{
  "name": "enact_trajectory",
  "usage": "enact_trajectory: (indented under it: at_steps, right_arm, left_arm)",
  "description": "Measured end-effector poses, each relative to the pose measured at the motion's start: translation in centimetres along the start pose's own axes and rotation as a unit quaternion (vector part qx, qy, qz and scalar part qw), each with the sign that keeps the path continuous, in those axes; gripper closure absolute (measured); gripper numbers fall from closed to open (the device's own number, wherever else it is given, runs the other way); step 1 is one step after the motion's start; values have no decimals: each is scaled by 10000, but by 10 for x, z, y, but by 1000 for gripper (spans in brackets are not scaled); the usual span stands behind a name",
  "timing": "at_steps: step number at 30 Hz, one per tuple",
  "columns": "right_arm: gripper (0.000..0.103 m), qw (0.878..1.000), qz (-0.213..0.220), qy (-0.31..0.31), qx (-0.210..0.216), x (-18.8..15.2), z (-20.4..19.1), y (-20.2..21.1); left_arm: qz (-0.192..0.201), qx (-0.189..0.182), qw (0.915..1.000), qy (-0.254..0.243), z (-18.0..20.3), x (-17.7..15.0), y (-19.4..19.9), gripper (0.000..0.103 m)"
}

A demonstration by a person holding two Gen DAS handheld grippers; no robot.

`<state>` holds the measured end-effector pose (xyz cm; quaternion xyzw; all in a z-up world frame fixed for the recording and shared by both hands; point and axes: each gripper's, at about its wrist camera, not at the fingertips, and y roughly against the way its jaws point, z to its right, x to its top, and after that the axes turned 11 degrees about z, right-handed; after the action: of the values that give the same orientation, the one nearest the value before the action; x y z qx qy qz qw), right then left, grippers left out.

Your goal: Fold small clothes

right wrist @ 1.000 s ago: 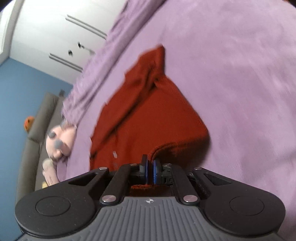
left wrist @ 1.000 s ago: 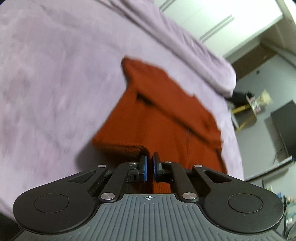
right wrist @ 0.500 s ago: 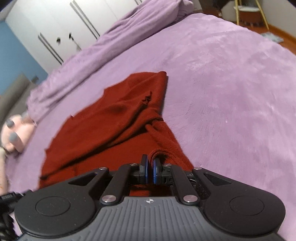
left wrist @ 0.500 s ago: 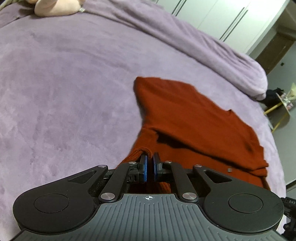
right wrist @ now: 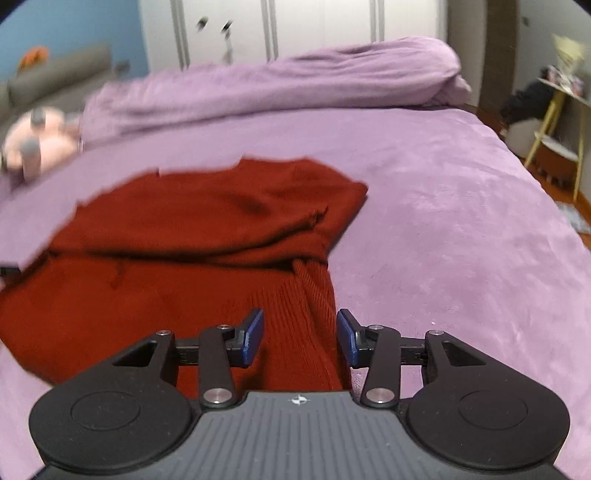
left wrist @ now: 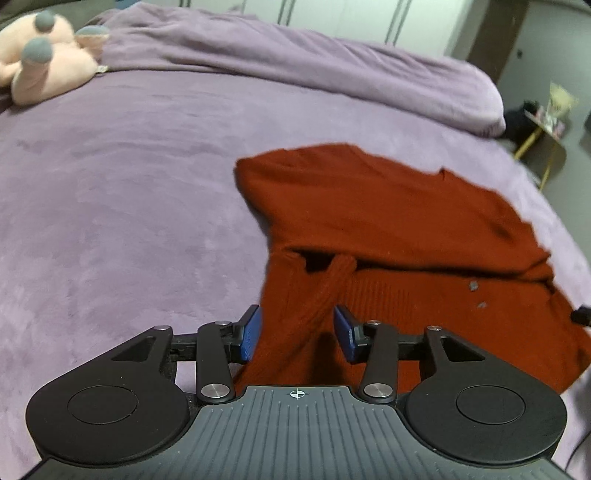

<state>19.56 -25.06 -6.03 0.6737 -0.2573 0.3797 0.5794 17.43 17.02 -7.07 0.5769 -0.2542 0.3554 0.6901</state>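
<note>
A rust-red knit sweater (left wrist: 388, 221) lies on the purple bed, folded over itself, with its ribbed hem toward me. My left gripper (left wrist: 297, 334) is open, its blue pads either side of the hem's left corner. In the right wrist view the same sweater (right wrist: 207, 229) spreads to the left. My right gripper (right wrist: 301, 338) is open around the hem's right corner. Neither gripper holds the cloth.
A purple blanket (left wrist: 110, 184) covers the bed, with a rolled duvet (left wrist: 295, 62) along the far side. A pink plush toy (left wrist: 40, 62) sits at the far left. A yellow side table (right wrist: 554, 122) and white wardrobe doors (right wrist: 295, 29) stand beyond the bed.
Both grippers were shut on the sweater's hem and have opened, letting it drop flat on the bed. The cameras have levelled out and the sweater now lies folded.
</note>
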Motion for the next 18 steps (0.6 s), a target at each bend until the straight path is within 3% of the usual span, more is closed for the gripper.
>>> enact_trajectory:
  at_steps: [4, 12, 18]
  right_arm:
    - [73, 9998, -60, 162, 115, 0, -4, -5]
    - [73, 9997, -6, 156, 194, -3, -2, -2]
    - [73, 9993, -263, 105, 253, -7, 2, -16]
  left_arm:
    - [5, -63, 9997, -239, 9, 0, -8, 57]
    - [51, -223, 9992, -327, 12, 5, -4, 63]
    - [-293, -360, 9979, -456, 17, 0, -18, 61]
